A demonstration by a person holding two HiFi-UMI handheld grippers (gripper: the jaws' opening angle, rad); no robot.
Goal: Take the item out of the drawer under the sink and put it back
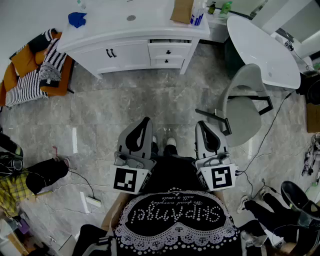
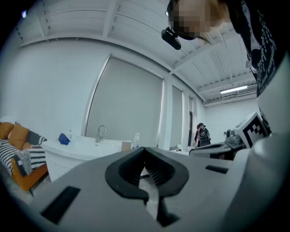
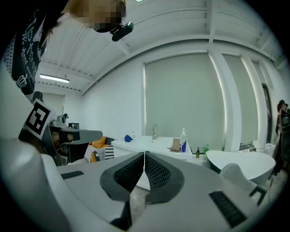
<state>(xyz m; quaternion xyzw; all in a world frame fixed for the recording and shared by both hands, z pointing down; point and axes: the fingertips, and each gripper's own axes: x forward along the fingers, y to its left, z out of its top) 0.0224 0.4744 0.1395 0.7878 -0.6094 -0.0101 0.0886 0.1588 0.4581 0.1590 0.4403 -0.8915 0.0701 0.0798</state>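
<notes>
The white sink cabinet [image 1: 125,47] stands across the room at the top of the head view. Two small drawers with black knobs, the upper drawer [image 1: 168,51] and the lower drawer [image 1: 167,62], sit under its right part, with a dark gap above the upper one. No item from a drawer is visible. My left gripper [image 1: 144,122] and right gripper [image 1: 202,124] are held close to the body, far from the cabinet, pointing toward it. Both are shut with nothing between the jaws. The left gripper view shows the left gripper [image 2: 145,149] with the faucet [image 2: 100,132] beyond; the right gripper [image 3: 144,155] also faces the sink cabinet [image 3: 149,146].
A round white table [image 1: 260,47] and grey chair [image 1: 244,105] stand right of the path. An orange sofa with striped cushions [image 1: 32,72] is at the left. A power strip with cable [image 1: 93,201] lies on the marble floor. On the counter are a blue cloth [image 1: 77,19], a brown box [image 1: 182,10] and a bottle [image 1: 198,14].
</notes>
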